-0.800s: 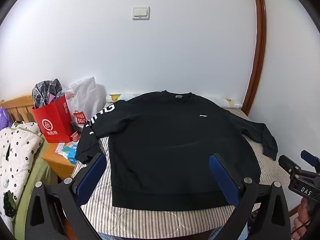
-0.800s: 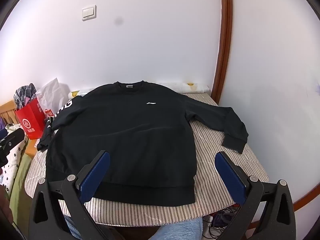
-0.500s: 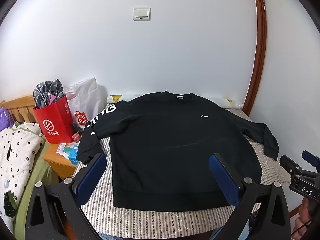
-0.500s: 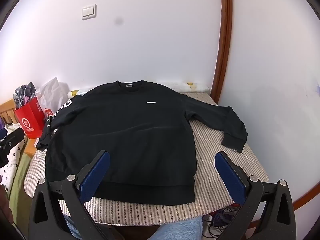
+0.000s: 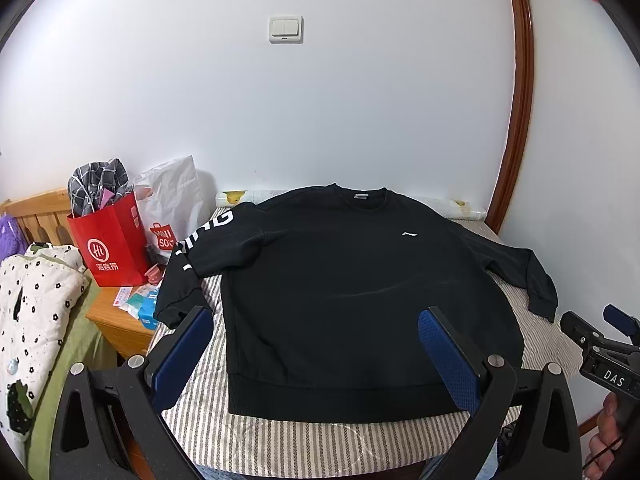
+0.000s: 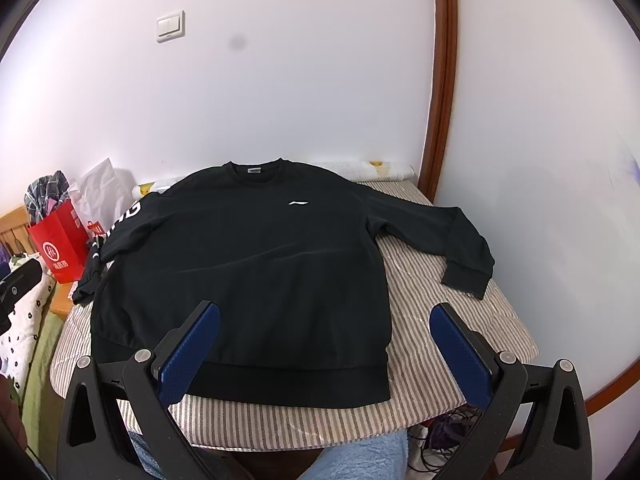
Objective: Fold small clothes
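Striped bedding carries the black sweatshirt flat, front up, sleeves spread. I hold the left gripper and right gripper above the hem, jaws fully apart and empty; I should pinch each sleeve at its cuff and fold inward. Only the left view shows the nightstand clutter; only the right view shows the right cuff fully.

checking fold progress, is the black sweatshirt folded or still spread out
Spread out: the black sweatshirt lies flat on the striped table cover, front up, both sleeves extended sideways.
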The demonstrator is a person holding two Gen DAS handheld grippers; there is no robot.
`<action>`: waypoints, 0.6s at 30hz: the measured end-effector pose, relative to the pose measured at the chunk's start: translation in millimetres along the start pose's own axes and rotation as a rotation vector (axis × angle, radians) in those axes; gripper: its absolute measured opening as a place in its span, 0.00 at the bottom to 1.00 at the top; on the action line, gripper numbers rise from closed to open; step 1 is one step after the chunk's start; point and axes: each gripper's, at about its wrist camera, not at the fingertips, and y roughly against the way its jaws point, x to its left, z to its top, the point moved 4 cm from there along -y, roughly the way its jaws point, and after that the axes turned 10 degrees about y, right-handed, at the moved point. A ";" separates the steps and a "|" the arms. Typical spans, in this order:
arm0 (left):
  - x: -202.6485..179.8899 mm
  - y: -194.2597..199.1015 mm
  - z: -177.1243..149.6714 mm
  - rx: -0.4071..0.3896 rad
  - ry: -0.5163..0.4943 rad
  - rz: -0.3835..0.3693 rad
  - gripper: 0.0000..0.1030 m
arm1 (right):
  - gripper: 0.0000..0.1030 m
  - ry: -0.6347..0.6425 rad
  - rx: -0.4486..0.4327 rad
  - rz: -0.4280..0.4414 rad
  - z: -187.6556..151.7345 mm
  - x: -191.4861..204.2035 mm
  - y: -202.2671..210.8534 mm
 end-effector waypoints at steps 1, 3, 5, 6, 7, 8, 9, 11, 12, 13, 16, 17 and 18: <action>-0.2 -0.9 -0.5 0.000 -0.001 0.000 1.00 | 1.00 0.000 -0.001 0.000 0.4 0.0 0.0; -0.3 -0.9 -0.4 0.000 0.000 0.000 1.00 | 1.00 0.000 0.000 0.000 -0.2 0.3 -0.3; -0.4 -0.9 -0.7 0.000 -0.001 0.000 1.00 | 1.00 0.000 -0.001 -0.001 -0.5 0.4 0.2; -1.0 -0.9 -1.3 -0.001 0.000 0.003 1.00 | 1.00 0.000 0.001 -0.001 -0.4 0.1 0.0; -0.7 -0.9 -1.0 -0.001 0.000 0.006 1.00 | 1.00 -0.001 0.001 0.000 -0.2 -0.2 -0.2; -1.2 -1.2 -1.2 -0.001 -0.001 0.006 1.00 | 1.00 0.000 -0.001 0.000 -0.1 -0.1 0.0; -1.2 -1.8 -1.1 0.000 -0.001 0.006 1.00 | 1.00 -0.001 -0.001 -0.001 -0.4 -0.3 0.1; -0.8 -1.6 -1.3 0.000 0.002 0.004 1.00 | 1.00 -0.004 -0.002 -0.003 -1.4 -0.4 1.2; -0.9 -1.6 -1.8 -0.001 0.002 0.004 1.00 | 1.00 -0.004 -0.002 -0.003 -1.6 -0.3 1.5; -1.0 -1.7 -2.1 -0.001 0.004 0.005 1.00 | 1.00 -0.005 -0.002 -0.003 -1.8 -0.1 2.1; -1.0 -3.1 -3.1 0.002 0.007 0.004 1.00 | 1.00 -0.002 -0.004 -0.004 -1.2 0.4 3.1; 0.5 -3.5 -4.0 0.002 0.007 0.004 1.00 | 1.00 -0.002 -0.005 -0.005 -0.8 1.1 3.8; 0.6 -3.5 -4.6 0.002 0.007 0.004 1.00 | 1.00 -0.001 -0.005 -0.006 -1.2 1.4 4.3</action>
